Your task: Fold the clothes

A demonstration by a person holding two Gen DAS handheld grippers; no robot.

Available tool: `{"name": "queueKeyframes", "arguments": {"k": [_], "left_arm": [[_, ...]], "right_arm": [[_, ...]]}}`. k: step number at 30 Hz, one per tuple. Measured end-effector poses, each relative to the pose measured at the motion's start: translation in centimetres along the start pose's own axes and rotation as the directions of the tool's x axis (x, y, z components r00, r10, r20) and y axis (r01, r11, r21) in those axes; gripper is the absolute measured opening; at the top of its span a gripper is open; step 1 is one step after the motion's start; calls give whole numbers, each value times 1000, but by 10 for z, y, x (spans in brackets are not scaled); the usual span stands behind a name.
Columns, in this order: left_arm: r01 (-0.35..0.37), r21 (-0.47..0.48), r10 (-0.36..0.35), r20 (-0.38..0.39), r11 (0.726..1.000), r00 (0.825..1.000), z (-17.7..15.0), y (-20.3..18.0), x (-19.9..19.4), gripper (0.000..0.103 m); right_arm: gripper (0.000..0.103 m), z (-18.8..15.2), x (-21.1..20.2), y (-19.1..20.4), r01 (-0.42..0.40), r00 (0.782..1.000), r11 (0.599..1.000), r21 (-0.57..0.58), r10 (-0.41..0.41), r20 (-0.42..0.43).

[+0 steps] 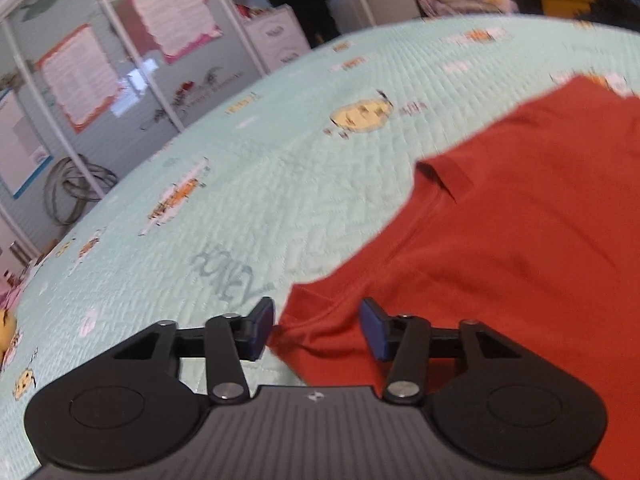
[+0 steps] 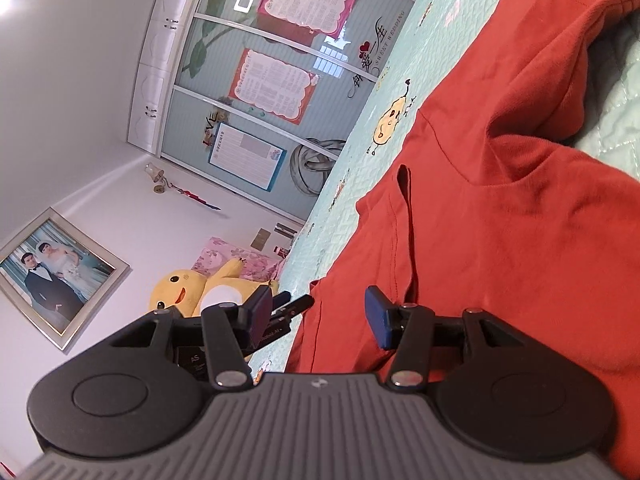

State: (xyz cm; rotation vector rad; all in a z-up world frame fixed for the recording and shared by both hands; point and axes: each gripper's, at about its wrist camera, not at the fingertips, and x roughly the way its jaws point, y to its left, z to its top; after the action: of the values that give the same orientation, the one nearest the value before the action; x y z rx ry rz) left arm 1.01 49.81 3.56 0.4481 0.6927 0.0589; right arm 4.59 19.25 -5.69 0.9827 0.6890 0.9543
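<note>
Item: red shirt [image 1: 520, 240], which we find spread on the mint quilt [image 1: 248, 184], partly rumpled. Left gripper [image 1: 316, 330]: we record its tongs apart, straddling a shirt corner at the quilt's near side, gripping nothing. Right gripper [image 2: 316, 320]: tongs likewise apart, over the shirt's edge. Beyond the quilt we note a yellow plush toy [image 2: 188, 286] and wardrobe doors [image 2: 256, 92] with posters.

Likely home bedroom: quilted bedspread [image 1: 248, 184], wardrobe [image 2: 224, 92], wedding photo [image 2: 52, 276].
</note>
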Motion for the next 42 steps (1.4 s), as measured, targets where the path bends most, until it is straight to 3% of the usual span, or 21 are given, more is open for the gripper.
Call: {"name": "queueKeyframes", "arguments": {"k": [9,12,16,20,24,31,42], "left_arm": [[85,138,-80,-46,987,996,8,-3,15,50],[111,161,-102,-66,981,993,13,-4,18,44],[130,246,-114,-78,961,990,13,-16,19,26],[110,309,-90,-79,945,993,13,-24,19,27],[127,287,-101,-104,949,989,16,-19,20,26],[133,289,-92,-151,948,984,19,-11,19,0],[132,316,-59,-231,939,971,19,-4,23,2]], "right_arm": [[52,-2,-1,1,1,1000,1000,-2,-1,3],[52,-2,-1,2,1,1000,1000,-2,-1,3],[52,-3,-2,2,1,1000,1000,-1,-1,4],[52,-5,-3,2,2,1000,1000,-1,-2,6],[52,-6,-2,2,2,1000,1000,1,-2,6],[52,-6,-1,1,0,1000,1000,2,0,5],[52,-6,2,1,0,1000,1000,3,0,7]]}}
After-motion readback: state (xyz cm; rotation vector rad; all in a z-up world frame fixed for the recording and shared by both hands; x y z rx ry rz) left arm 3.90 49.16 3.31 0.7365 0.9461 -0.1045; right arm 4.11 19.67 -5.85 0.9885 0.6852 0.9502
